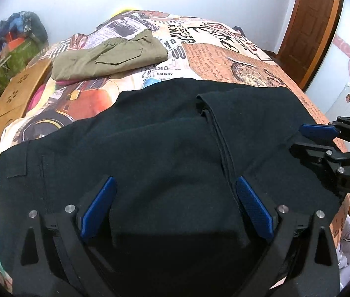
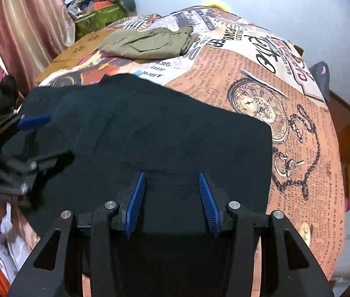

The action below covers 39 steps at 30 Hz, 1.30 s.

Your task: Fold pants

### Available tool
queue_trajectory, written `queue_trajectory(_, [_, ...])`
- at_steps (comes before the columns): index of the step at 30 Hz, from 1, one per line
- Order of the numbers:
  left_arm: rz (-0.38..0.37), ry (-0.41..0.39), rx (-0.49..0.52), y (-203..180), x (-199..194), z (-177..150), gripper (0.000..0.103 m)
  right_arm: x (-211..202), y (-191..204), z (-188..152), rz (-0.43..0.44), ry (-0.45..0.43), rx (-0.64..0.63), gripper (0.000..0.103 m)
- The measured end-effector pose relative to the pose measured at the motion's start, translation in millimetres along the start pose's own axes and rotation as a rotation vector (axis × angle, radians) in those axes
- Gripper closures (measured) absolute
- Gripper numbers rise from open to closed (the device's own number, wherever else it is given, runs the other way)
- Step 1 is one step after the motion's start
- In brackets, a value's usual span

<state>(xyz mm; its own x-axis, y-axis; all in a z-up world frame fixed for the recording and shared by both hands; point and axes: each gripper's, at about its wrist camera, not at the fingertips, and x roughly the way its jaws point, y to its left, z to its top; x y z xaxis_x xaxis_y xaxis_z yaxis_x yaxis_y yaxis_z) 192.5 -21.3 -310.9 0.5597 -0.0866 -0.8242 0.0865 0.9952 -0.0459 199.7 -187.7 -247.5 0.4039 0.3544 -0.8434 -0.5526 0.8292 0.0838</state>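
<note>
over the dark pants (image 1: 162,148), both tongs tilt downward: left tongs (image 1: 176,185) spread wide, right tongs (image 2: 172,180) half-parted, both empty.

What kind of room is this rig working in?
Most likely a bedroom: the black pants lie on a bed with a printed bedspread, pink curtains hang nearby, and a wooden door stands behind.

We see a printed bedspread (image 1: 224,57), a wooden board (image 1: 14,104) at far left, perhaps a cluttered green box (image 2: 100,16) beyond, and pink curtains (image 2: 24,24).
</note>
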Motion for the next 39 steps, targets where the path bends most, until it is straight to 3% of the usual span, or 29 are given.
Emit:
queue_trajectory(4, [0.011,-0.003,0.007,-1,0,0,0.003,12,-4,15,-0.008,0.010,0.027,0.061])
queue_trajectory(6, [0.016,-0.006,0.013,-1,-1,0,0.003,19,-7,23,-0.032,0.012,0.016,0.055])
queue_trajectory(11, [0.067,-0.003,0.042,3,-3,-5,0.003,18,-19,24,-0.114,0.017,-0.006,0.056])
queue_trajectory(15, [0.011,0.013,-0.027,19,-4,-8,0.003,7,-45,12,-0.172,0.035,0.042,0.056])
queue_trajectory(17, [0.023,0.001,-0.042,23,-7,-9,0.004,-3,-55,7,-0.182,0.029,0.079,0.056])
queue_trajectory(22, [0.087,-0.042,-0.059,36,-29,-11,0.004,-37,-53,4,-0.119,-0.054,0.135,0.055])
queue_trajectory(28, [0.134,-0.118,-0.149,74,-74,-17,0.004,-69,-19,19,-0.044,-0.169,0.102,0.055])
queue_trajectory(34, [0.180,-0.174,-0.249,113,-113,-36,0.004,-80,16,29,0.037,-0.237,0.066,0.055])
queue_trajectory(39, [0.180,-0.168,-0.327,142,-128,-59,0.004,-73,47,36,0.101,-0.248,0.031,0.055])
